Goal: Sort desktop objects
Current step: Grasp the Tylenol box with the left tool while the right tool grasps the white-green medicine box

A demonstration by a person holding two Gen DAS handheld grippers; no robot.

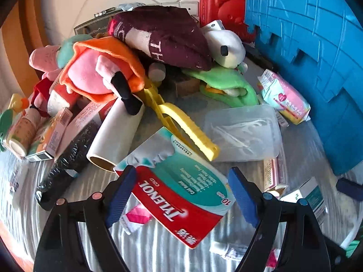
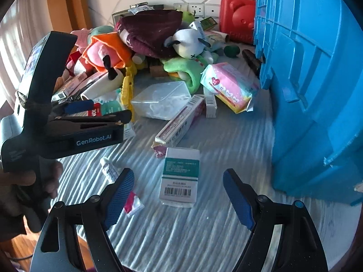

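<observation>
At the far left of the heap, seen from the left wrist, one small bottle (image 1: pixel 19 131) lies on its side, with one white roll (image 1: pixel 113 136) to the right of it, its open end toward the camera. Right of the roll, one red and teal Tylenol box (image 1: pixel 181 195) sits between the spread fingers of the left gripper (image 1: pixel 182 195); the left blue pad is at the box's edge, the right pad stands clear of it, so the gripper is released, not clamped. One yellow clip (image 1: pixel 181 122) lies just beyond the Tylenol box, and one clear plastic tub (image 1: pixel 242 133) is to the right of that clip. Behind them one maroon sock (image 1: pixel 168 38) tops the pile of soft toys. One pink tissue pack (image 1: pixel 285 97) lies right of the tub, against the blue crate (image 1: pixel 317 56).

From the right wrist view, the left gripper (image 2: pixel 95 111) shows at the left, over the Tylenol box (image 2: pixel 95 111). Right of it, one small tube (image 2: pixel 109 170) lies on the table (image 2: pixel 204 238). One white and green medicine box (image 2: pixel 179 176) lies ahead of the right gripper (image 2: pixel 177 197), between its fingers but apart from both pads; this gripper is released too. The blue crate (image 2: pixel 317 90) fills the right.
</observation>
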